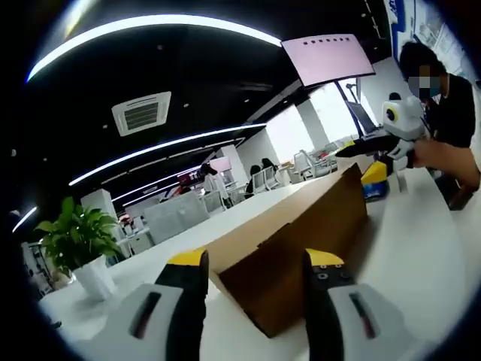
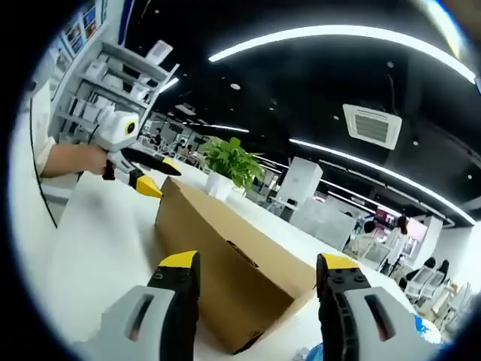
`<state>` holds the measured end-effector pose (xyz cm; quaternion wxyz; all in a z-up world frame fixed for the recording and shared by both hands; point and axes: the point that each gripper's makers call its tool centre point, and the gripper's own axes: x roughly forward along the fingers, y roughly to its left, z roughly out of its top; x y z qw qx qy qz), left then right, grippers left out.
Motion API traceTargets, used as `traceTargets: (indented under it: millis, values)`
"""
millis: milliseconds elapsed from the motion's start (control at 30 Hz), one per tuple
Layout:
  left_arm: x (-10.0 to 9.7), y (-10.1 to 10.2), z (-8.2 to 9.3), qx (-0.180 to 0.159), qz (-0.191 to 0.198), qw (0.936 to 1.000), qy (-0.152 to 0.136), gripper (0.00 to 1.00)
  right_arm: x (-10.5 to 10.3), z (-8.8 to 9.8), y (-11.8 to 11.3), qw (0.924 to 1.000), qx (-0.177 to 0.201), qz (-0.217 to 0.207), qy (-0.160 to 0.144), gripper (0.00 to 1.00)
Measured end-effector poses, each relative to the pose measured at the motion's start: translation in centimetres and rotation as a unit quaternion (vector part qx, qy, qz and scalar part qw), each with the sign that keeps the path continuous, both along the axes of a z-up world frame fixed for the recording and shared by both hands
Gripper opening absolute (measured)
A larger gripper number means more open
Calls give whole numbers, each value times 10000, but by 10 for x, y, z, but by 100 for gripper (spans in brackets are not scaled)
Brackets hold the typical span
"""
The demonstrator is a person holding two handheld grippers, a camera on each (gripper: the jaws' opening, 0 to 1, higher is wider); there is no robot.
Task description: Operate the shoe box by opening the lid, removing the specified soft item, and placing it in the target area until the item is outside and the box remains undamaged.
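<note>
The left claw (image 1: 255,263) hangs low over the white counter (image 1: 421,248) with its yellow-tipped jaws spread apart, nothing between them — one end of the brown cardboard shoe box (image 1: 301,241) sits just ahead of the gap. The box lies long across the counter, lid still down, so the soft item inside is hidden. It looks like thin, plain card: light, stiff enough to keep its shape, but easy to crease or tear at a corner if pinched hard. I would take the lid by its lip along a long edge, not by a corner. Past the far end, in the right gripper view, the right claw (image 2: 255,263) faces the box's other end (image 2: 225,263), jaws likewise wide and empty. A potted plant (image 2: 229,165) stands just behind the box, near enough to mind when the lid swings up.
</note>
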<state>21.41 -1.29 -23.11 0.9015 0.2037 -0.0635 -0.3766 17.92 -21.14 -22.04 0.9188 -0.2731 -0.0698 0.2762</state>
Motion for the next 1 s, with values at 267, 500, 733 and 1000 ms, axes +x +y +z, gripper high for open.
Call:
traceTargets:
  millis: [267, 500, 733, 1000]
  values:
    - [-1, 11, 12, 301, 32, 9977, -606, 54, -10, 10, 8, 9946, -762, 198, -681, 56]
    - [-6, 13, 5, 871, -157, 9920, -897, 54, -11, 2, 10, 9841, -1566, 210, -809, 53]
    - [-2, 16, 4, 1276, 87, 9851, -1152, 47, -11, 0, 12, 9689, -2193, 94, -1144, 45]
    - [-9, 10, 3, 1774, -162, 9695, -1684, 50, -13, -3, 16, 9680, -2222, 165, -1154, 44]
